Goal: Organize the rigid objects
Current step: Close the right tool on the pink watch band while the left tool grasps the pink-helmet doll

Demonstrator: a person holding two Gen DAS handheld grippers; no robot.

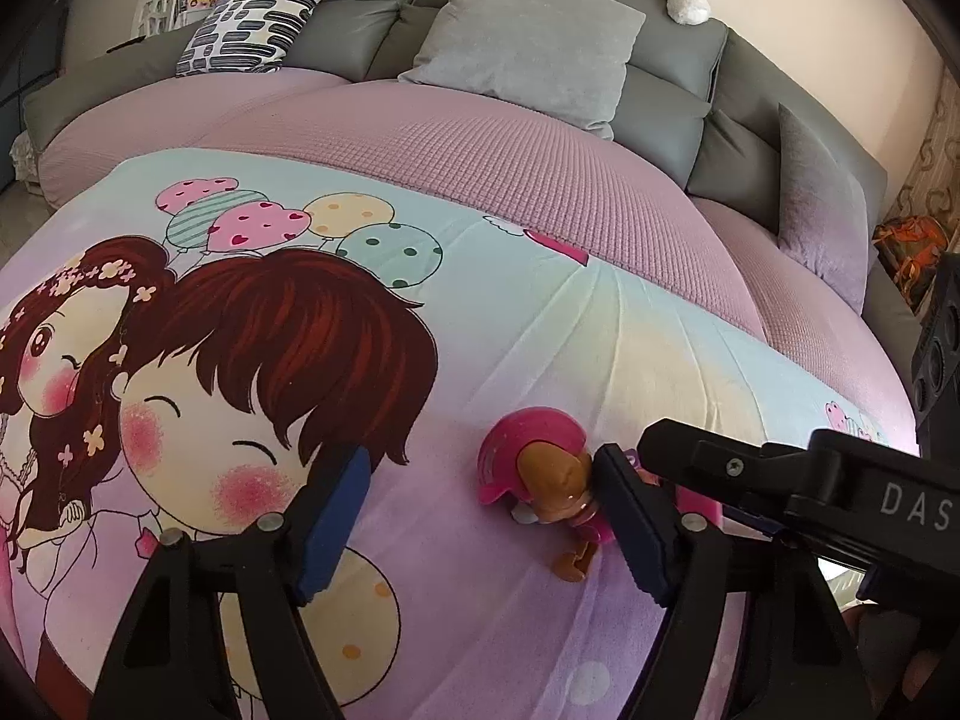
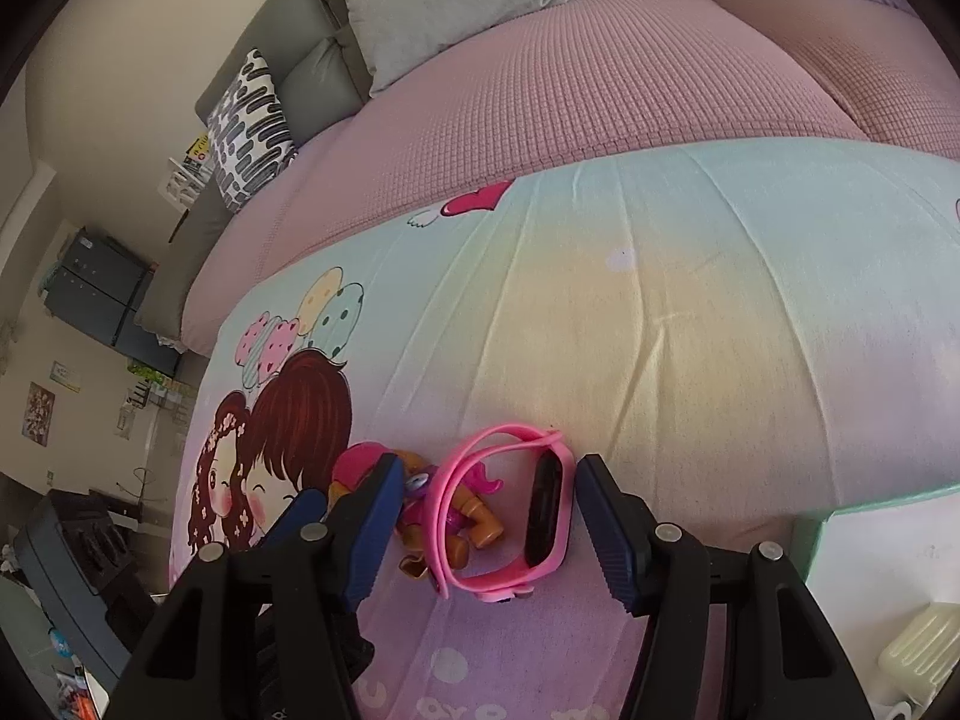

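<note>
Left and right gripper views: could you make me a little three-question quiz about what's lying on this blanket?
1. True or false: the pink watch lies between the right gripper fingers.
2. What lies on the cartoon blanket beside the watch? A) toy pup figure B) spoon C) remote
3. Fill in: in the left wrist view, the left gripper finger nearest the toy pup figure is its ____ one.

Key: 1 true; 2 A; 3 right.
</note>
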